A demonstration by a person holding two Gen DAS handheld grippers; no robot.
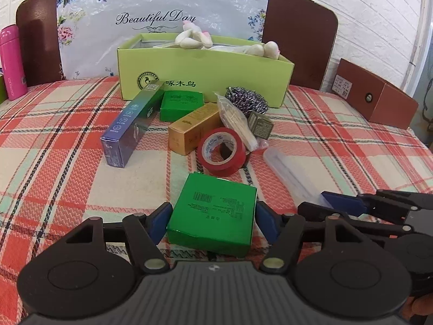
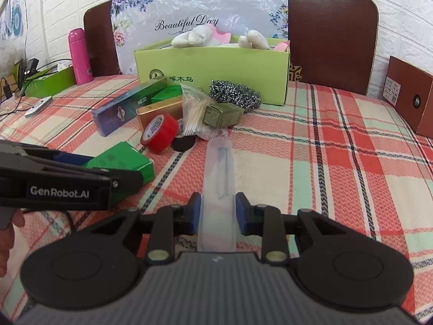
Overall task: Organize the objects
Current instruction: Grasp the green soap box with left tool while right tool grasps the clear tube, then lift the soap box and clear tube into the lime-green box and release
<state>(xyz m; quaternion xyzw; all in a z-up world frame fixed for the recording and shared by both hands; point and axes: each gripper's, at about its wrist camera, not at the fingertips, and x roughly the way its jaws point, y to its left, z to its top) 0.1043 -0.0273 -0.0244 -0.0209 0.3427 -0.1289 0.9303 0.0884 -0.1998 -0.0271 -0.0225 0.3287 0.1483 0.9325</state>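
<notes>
A flat green box (image 1: 211, 211) lies on the plaid cloth close in front of me, and my left gripper (image 1: 212, 216) is shut on it, one blue pad against each side. From the right wrist view the same green box (image 2: 127, 159) sits at the left with the left gripper (image 2: 108, 166) around it. A long clear plastic case (image 2: 218, 178) points away from me on the cloth. My right gripper (image 2: 217, 214) is shut on its near end. In the left wrist view the clear case (image 1: 286, 170) runs to the right gripper (image 1: 316, 203) at the right edge.
A pile lies mid-table: a blue long box (image 1: 130, 127), a second green box (image 1: 181, 105), a gold box (image 1: 189, 130), red tape (image 1: 222, 151), a toothpick bag (image 1: 238, 124) and a steel scourer (image 1: 246, 97). Behind stands an open light-green box (image 1: 205, 81); a pink bottle (image 1: 10, 59) left, a brown box (image 1: 379, 94) right.
</notes>
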